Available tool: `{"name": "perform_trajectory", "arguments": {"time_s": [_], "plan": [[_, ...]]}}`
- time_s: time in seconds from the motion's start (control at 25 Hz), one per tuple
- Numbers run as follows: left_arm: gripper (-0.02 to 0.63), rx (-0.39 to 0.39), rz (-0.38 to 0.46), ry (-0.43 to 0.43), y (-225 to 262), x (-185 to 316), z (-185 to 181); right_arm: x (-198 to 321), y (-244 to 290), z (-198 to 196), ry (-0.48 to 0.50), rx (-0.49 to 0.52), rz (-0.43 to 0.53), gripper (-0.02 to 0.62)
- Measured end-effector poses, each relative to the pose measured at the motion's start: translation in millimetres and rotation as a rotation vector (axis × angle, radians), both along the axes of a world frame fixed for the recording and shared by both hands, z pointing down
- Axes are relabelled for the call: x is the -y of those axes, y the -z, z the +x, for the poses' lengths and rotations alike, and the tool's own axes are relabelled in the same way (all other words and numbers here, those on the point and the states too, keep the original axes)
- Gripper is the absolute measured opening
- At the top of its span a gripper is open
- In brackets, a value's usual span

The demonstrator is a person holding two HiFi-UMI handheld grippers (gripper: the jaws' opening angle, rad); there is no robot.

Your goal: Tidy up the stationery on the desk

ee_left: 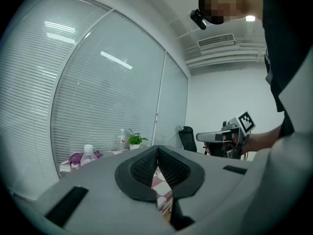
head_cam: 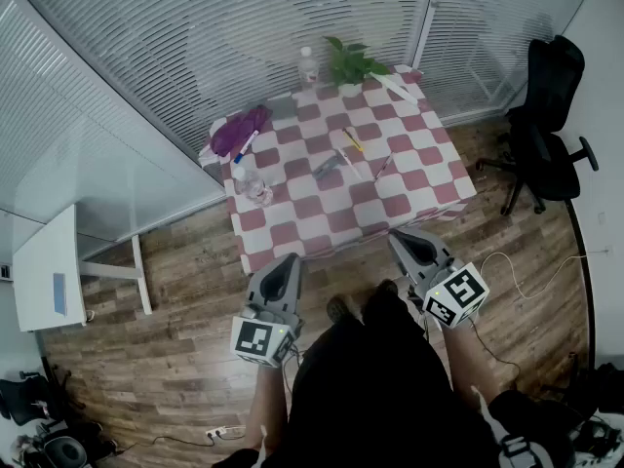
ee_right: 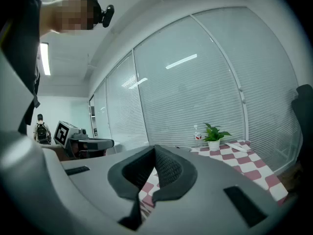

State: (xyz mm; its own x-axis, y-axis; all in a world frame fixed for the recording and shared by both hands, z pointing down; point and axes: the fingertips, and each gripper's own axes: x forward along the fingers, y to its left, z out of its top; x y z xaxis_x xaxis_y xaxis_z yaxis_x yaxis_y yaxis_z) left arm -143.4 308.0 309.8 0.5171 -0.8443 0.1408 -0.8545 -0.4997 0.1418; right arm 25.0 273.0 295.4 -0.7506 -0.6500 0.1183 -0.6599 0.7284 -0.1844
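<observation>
A desk under a red-and-white checked cloth (head_cam: 409, 198) holds scattered stationery: a yellow pen (head_cam: 353, 140), a grey pen (head_cam: 328, 167), a dark pen (head_cam: 381, 169) and a marker (head_cam: 246, 145) beside a purple pouch (head_cam: 242, 128). My left gripper (head_cam: 288, 263) and right gripper (head_cam: 404, 238) hover short of the desk's near edge, over the floor, both shut and empty. In the left gripper view the pads (ee_left: 146, 166) meet with nothing between them. The right gripper view likewise shows its pads (ee_right: 166, 169) pressed together.
Two plastic bottles (head_cam: 255, 186) (head_cam: 308, 65) and a potted plant (head_cam: 350, 64) also stand on the desk. A black office chair (head_cam: 548, 115) is at the right, a white side table (head_cam: 47, 271) at the left. Glass walls with blinds enclose the far side.
</observation>
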Motion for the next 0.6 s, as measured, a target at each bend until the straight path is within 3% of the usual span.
{"name": "perform_trajectory", "arguments": {"time_s": [0.4,0.6], "plan": [[0.032,0.009,0.012,0.003,5.6,3.1,-4.6,0.4,-1.9,-4.1,-0.014,0.023,-0.010,0.021],[0.032,0.007,0.013,-0.004,7.5,6.6,-5.9,6.0,-3.3,-2.2,-0.071,0.057,-0.032,0.021]]}}
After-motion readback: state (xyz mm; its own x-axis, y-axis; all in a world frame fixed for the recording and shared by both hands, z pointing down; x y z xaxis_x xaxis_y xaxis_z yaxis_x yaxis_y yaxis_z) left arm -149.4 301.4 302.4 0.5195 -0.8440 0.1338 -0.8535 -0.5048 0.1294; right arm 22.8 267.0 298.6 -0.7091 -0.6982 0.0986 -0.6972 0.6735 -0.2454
